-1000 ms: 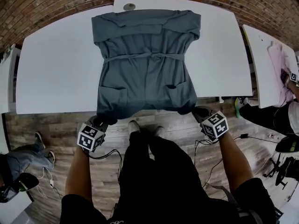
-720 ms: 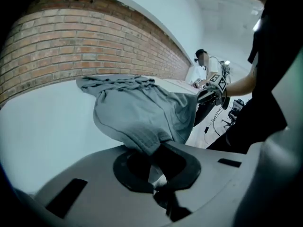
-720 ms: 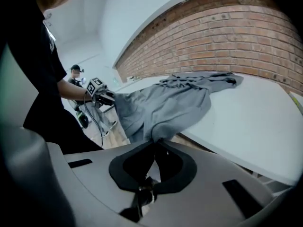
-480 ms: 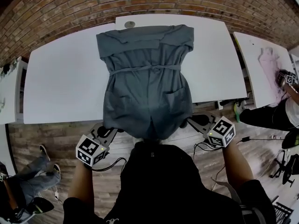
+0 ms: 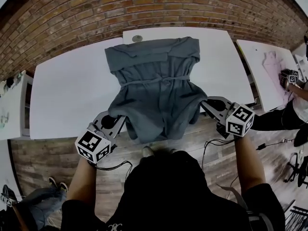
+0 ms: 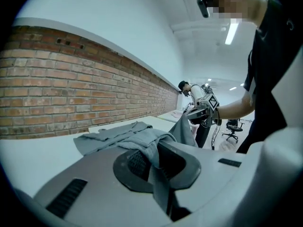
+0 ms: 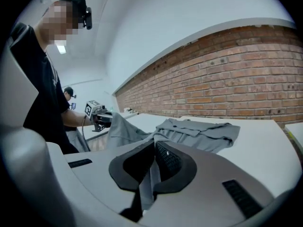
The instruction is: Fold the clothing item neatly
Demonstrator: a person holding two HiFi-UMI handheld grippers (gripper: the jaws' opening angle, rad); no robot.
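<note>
A grey garment [image 5: 153, 83] with a waist tie lies lengthwise on the white table [image 5: 67, 95], its top end by the brick wall. Its near end is lifted off the table and sags in the middle. My left gripper [image 5: 115, 121] is shut on the near left corner of the garment [image 6: 142, 141], the cloth pinched between its dark pads. My right gripper [image 5: 206, 102] is shut on the near right corner of the garment [image 7: 199, 129]. Each gripper view shows the other gripper holding up its corner.
A small round fitting [image 5: 137, 38] sits in the table near the garment's far end. A second white table [image 5: 262, 61] stands to the right, with another person's hand and a marker cube [image 5: 291, 77] beside it. Cables [image 5: 219, 143] trail over the wooden floor.
Both grippers have risen and moved forward from below the table edge, lifting the garment's hanging near end up and toward the wall.
</note>
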